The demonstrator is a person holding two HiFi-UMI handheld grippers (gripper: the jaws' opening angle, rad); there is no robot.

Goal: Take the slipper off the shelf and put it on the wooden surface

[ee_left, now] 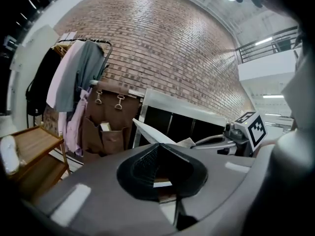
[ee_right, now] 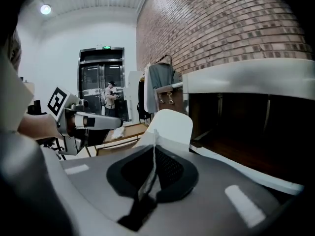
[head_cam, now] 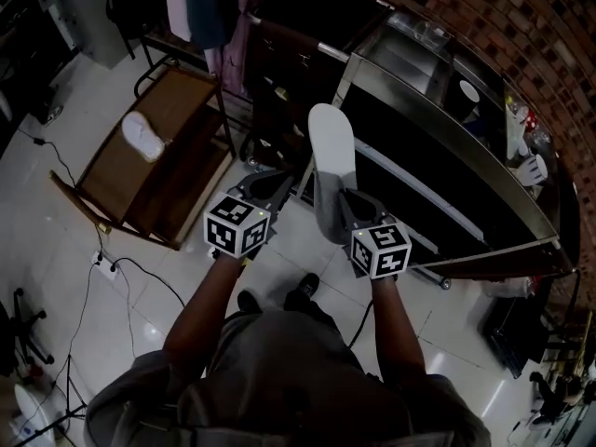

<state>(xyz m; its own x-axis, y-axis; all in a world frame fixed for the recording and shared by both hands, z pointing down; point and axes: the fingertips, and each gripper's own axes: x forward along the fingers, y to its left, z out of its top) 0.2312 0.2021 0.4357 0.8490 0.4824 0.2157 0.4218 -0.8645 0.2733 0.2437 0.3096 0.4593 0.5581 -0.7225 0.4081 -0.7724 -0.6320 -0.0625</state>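
Running along the brick wall [head_cam: 521, 26], the dark shelf [head_cam: 400, 182] stands right of a low wooden rack [head_cam: 177, 128] where a spare slipper [head_cam: 142, 138] lies. The white slipper [head_cam: 331, 156] is upright in the air before the shelf, its edge pinched in the right gripper's [head_cam: 339, 196] closed fingers. The left gripper's [head_cam: 282, 179] fingers are together, empty.

We've open floor [head_cam: 56, 231] up to the rack [head_cam: 191, 133]; a slipper [head_cam: 142, 138] takes its left end. Shelf [head_cam: 419, 194] walls the right, clothes [head_cam: 200, 7] hang behind, cable [head_cam: 140, 264] crosses the floor.
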